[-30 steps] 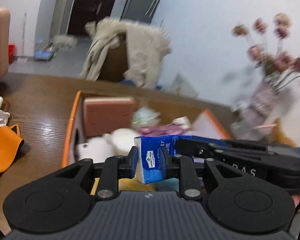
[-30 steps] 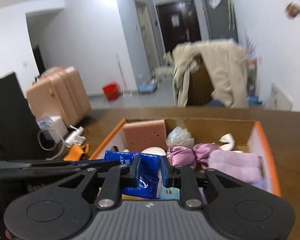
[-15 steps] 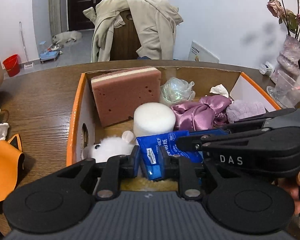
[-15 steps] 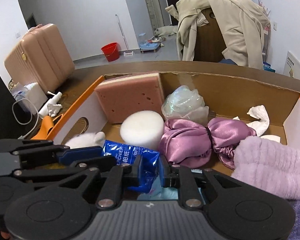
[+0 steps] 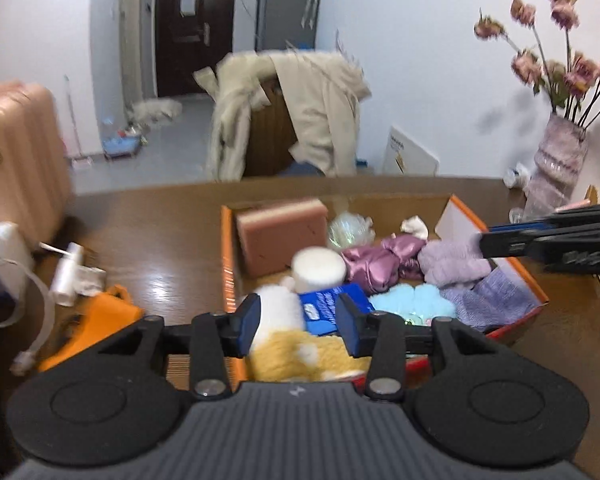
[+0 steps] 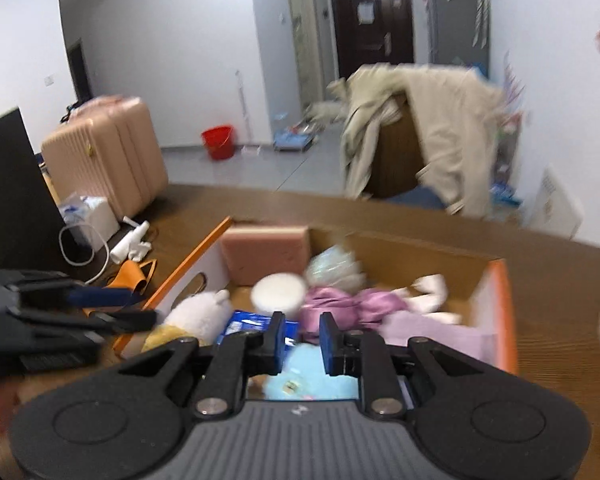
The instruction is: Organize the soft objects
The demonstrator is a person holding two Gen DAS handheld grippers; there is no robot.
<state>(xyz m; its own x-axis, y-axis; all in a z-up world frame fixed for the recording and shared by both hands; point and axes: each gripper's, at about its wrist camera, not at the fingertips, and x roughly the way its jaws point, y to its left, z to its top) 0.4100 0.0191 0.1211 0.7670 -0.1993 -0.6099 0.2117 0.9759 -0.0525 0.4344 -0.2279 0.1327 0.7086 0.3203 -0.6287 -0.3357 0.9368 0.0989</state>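
An orange-rimmed cardboard box [image 5: 228, 264] [image 6: 500, 312] on the wooden table holds soft things: a pink sponge [image 5: 282, 236], a white foam puck [image 5: 319, 270], purple satin cloth [image 5: 374, 264], a lilac fluffy towel [image 5: 452, 266], a light blue plush [image 5: 412, 304], a white and yellow plush toy [image 5: 284, 340] and a blue tissue pack [image 5: 328, 310] [image 6: 246, 326]. My left gripper [image 5: 298, 322] is open and empty above the box's near edge. My right gripper [image 6: 300, 336] is open and empty over the near side of the box.
An orange cloth [image 5: 96, 320], a white bottle [image 5: 66, 280] and a white cable [image 5: 36, 320] lie left of the box. A vase of flowers [image 5: 556, 172] stands at the right. A coat-draped chair [image 5: 292, 120] and a pink suitcase [image 6: 108, 160] stand beyond the table.
Both grippers opened and let go of the blue tissue pack, which now lies in the box. Both pulled back and up from the box.
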